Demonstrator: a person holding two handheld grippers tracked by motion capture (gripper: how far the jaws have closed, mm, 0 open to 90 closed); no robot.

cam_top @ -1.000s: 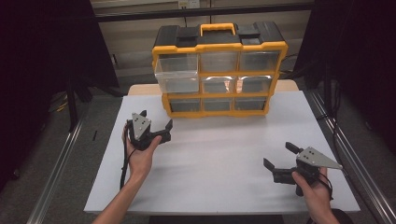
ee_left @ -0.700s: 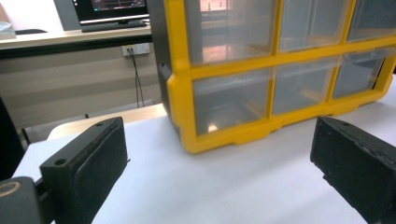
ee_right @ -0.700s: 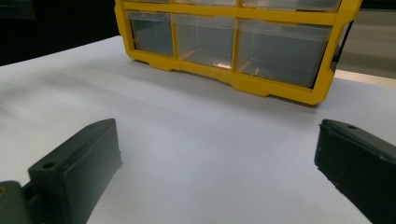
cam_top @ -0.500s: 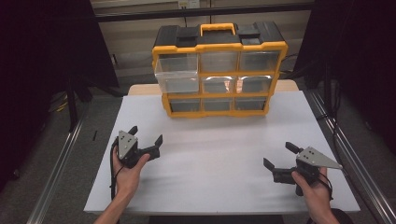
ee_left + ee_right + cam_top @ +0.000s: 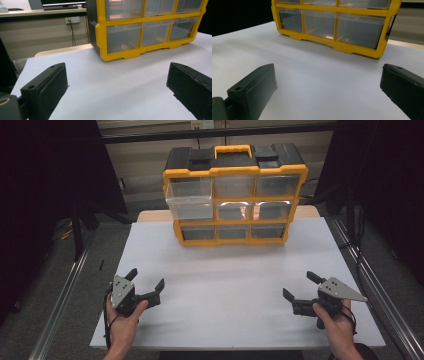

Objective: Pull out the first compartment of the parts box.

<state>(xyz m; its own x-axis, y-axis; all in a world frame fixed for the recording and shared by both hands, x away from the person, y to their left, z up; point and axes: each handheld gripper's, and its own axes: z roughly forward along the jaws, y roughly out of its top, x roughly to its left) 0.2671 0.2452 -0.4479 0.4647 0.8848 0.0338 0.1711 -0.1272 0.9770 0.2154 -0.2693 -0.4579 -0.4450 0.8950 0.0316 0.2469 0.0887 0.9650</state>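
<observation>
Both claws rest apart and empty, the left gripper (image 5: 146,285) and right gripper (image 5: 298,286) near the table's (image 5: 225,285) front edge, the organiser (image 5: 150,27) standing far off, its top-left drawer (image 5: 190,200) pulled out, likely awaiting a reach.

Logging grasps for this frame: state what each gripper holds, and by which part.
Nothing is held. The left gripper and right gripper are both open over the white table, apart from the drawer organizer.
</observation>
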